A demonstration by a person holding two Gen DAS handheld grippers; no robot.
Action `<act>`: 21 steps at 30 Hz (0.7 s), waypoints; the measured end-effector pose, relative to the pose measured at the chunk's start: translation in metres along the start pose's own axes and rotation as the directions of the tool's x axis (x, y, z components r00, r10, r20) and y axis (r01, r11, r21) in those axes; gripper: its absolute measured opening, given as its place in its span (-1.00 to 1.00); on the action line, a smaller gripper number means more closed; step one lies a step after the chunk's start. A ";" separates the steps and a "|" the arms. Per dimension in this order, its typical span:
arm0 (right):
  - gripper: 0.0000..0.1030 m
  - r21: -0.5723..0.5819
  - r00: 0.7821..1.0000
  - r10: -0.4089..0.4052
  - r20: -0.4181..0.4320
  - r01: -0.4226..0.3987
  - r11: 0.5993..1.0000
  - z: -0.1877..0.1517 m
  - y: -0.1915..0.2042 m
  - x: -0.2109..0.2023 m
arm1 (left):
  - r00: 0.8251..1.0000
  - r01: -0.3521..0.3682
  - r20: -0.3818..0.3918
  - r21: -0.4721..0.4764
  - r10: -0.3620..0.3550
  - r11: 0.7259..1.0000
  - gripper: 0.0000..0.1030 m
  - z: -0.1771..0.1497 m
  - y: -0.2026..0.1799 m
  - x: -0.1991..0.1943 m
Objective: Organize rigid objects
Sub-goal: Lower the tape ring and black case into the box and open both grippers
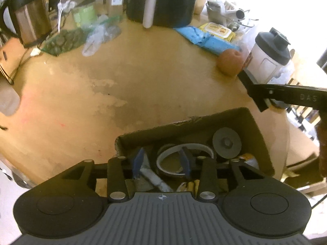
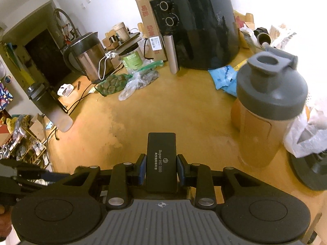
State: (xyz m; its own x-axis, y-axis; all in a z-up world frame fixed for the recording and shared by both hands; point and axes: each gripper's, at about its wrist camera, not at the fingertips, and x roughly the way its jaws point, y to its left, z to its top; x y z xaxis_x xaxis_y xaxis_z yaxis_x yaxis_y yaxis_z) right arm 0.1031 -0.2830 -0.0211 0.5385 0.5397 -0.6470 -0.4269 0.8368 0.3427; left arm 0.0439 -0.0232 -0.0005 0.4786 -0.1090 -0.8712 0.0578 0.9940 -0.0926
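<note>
Step in hand: carrying a rigid item to the cardboard box [image 1: 253, 126].
Right gripper [image 2: 161, 168]: clamped on the flat black case [image 2: 161, 159], held above the surface [image 2: 163, 106].
Left gripper [image 1: 162, 161]: fingers apart, empty, hovering over the box's contents, including a tape roll [image 1: 173, 157].
Box position: near edge of the surface.
Next move, likely: bring the case over the box and let go, once the left gripper clears.

Bare surface [image 2: 163, 106] open before air fryer [image 2: 204, 28]; shaker bottle [image 2: 267, 110] blocks right, kettle [image 2: 90, 59] left.
</note>
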 end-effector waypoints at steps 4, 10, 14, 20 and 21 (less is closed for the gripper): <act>-0.34 0.002 1.000 0.005 -0.001 -0.005 1.000 -0.008 -0.002 -0.007 | 1.000 -0.022 0.010 0.023 0.022 1.000 -0.24 -0.004 -0.003 -0.006; -0.34 0.010 1.000 0.016 -0.013 -0.016 1.000 -0.019 -0.004 -0.014 | 0.999 -0.043 0.024 0.008 0.042 0.999 -0.24 -0.013 -0.002 -0.014; -0.34 0.002 0.999 0.029 -0.023 -0.029 1.000 -0.025 -0.002 -0.015 | 0.999 -0.036 0.021 0.001 0.036 0.999 -0.24 -0.021 -0.001 -0.018; -0.34 -0.030 0.997 0.067 -0.038 -0.068 0.997 -0.026 0.012 -0.012 | 0.999 -0.041 0.021 -0.038 0.042 0.998 -0.24 -0.031 0.003 -0.022; -0.34 -0.038 0.996 0.076 -0.040 -0.078 0.996 -0.025 0.015 -0.011 | 0.999 -0.042 0.023 -0.046 0.043 0.998 -0.24 -0.032 0.004 -0.024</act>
State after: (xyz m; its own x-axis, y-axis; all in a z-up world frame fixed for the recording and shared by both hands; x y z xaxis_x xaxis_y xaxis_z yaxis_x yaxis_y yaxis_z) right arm 0.0724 -0.2789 -0.0255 0.4749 0.5980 -0.6456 -0.4951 0.7881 0.3658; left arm 0.0045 -0.0163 0.0041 0.5007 -0.0660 -0.8631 -0.0031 0.9969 -0.0780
